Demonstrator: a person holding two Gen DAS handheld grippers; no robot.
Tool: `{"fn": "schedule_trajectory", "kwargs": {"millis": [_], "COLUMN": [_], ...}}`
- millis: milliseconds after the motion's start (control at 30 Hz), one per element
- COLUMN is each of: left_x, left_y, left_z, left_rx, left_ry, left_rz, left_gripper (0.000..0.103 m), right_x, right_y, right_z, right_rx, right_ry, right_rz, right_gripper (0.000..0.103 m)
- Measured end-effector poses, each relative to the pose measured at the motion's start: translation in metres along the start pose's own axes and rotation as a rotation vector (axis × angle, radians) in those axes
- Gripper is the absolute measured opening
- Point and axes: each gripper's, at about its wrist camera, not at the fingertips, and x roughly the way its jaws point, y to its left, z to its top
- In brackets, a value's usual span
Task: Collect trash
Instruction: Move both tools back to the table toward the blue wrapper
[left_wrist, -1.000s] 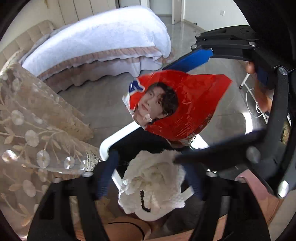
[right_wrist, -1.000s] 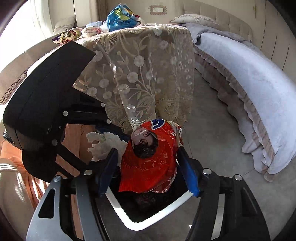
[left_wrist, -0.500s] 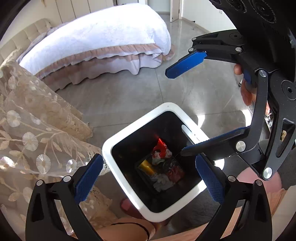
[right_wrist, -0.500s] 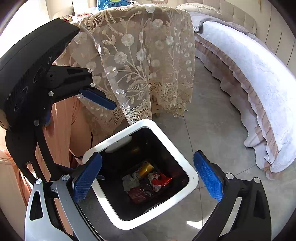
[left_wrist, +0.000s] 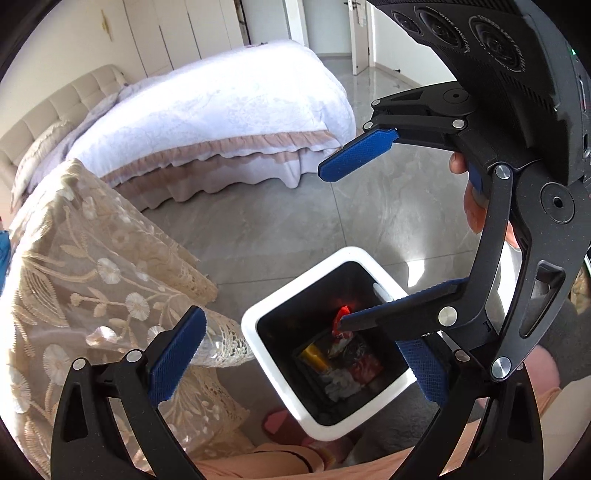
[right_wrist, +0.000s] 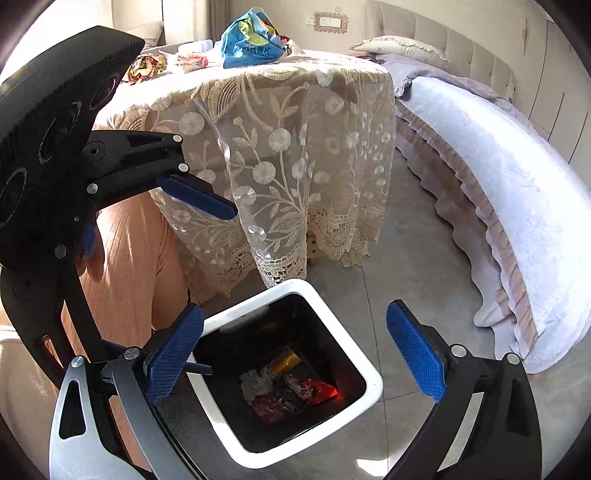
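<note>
A white square trash bin (left_wrist: 258, 354) (right_wrist: 369, 376) stands on the floor by the table. Inside lie a red snack wrapper (right_wrist: 321, 390), crumpled white paper (right_wrist: 256, 382) and a yellow piece (right_wrist: 286, 360); the trash also shows in the left wrist view (left_wrist: 347, 365). My left gripper (left_wrist: 301, 358) is open and empty above the bin. My right gripper (right_wrist: 295, 360) is open and empty above the bin; it shows in the left wrist view (left_wrist: 351, 240). A blue snack bag (right_wrist: 251, 40) and other wrappers (right_wrist: 147, 64) lie on the table.
A round table with a lace cloth (right_wrist: 288, 147) (left_wrist: 92, 288) stands beside the bin. A bed with a white cover (left_wrist: 221, 107) (right_wrist: 509, 177) lies across the grey tiled floor (left_wrist: 280, 229). The person's legs in peach clothing (right_wrist: 129, 266) are close to the bin.
One second ago both grippers held trash over the bin, a red wrapper and white paper. Both opened and the trash now lies in the bin. Both grippers have since lifted a little.
</note>
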Motion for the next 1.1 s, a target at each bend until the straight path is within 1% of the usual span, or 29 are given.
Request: {"fn": "schedule_trajectory", "kwargs": {"millis": [167, 267, 500, 633, 800, 1000, 1100], "left_x": [-0.025, -0.042, -0.080, -0.100, -0.118, -0.133, -0.134], "left_y": [0.007, 0.015, 0.046, 0.070, 0.099, 0.131, 0.148], "left_z": [-0.001, -0.004, -0.015, -0.024, -0.036, -0.044, -0.047], "left_rx": [-0.007, -0.024, -0.107, -0.169, -0.229, -0.280, -0.299], "left_ry": [-0.041, -0.066, -0.126, -0.143, -0.145, -0.159, -0.159], "left_rz": [0.067, 0.111, 0.231, 0.320, 0.397, 0.441, 0.464], "left_gripper": [0.098, 0.098, 0.098, 0.098, 0.098, 0.098, 0.098], "right_x": [-0.017, -0.025, -0.035, -0.031, -0.023, -0.009, -0.002], "right_y": [0.008, 0.012, 0.038, 0.049, 0.065, 0.074, 0.075], "right_z": [0.022, 0.039, 0.083, 0.108, 0.137, 0.168, 0.181], "right_rx": [-0.020, -0.023, -0.066, -0.066, -0.090, -0.099, -0.089], "right_ry": [-0.079, -0.131, -0.236, -0.283, -0.310, -0.326, -0.330], "right_rz": [-0.007, 0.007, 0.011, 0.009, 0.027, 0.036, 0.017], "right_gripper": [0.099, 0.099, 0.099, 0.099, 0.099, 0.099, 0.099]}}
